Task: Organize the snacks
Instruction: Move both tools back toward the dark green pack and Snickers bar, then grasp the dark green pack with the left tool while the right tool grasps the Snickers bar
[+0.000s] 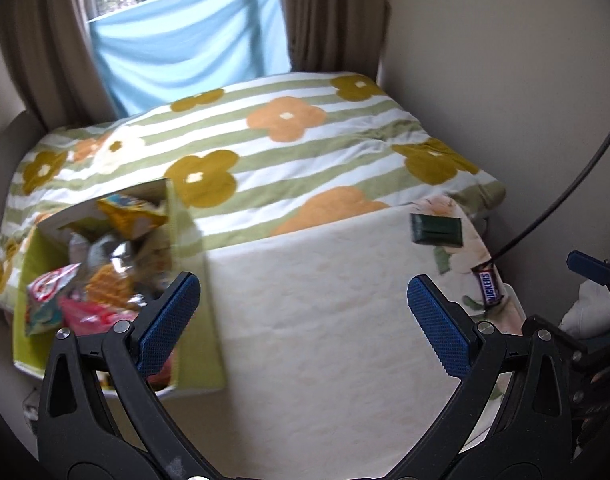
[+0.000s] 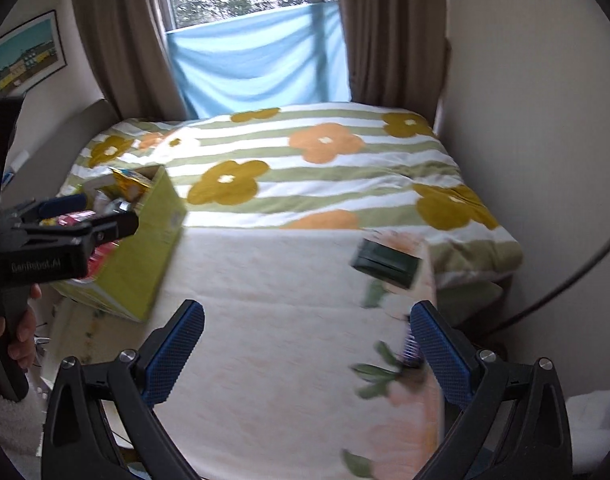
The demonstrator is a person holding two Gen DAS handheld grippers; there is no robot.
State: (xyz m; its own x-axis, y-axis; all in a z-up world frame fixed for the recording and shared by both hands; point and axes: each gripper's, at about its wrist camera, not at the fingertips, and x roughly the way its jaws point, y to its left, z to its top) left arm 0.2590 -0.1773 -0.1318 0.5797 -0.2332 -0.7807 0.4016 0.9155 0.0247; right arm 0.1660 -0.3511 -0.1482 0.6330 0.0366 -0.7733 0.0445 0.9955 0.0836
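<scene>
On the bed, both grippers [image 1: 303, 312] [image 2: 307, 344] are spread wide, holding nothing; two snacks [image 1: 437, 232] [image 1: 488, 284] wait outside the full box [image 1: 201, 320].

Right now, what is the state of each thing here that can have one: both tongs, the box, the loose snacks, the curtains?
Left tongs: open, empty.
Right tongs: open, empty.
Green box: open on top, full of snack packs.
Snickers bar: wrapped, lying flat outside the box.
Dark green packet: lying outside the box.
Curtains: drawn apart.
</scene>
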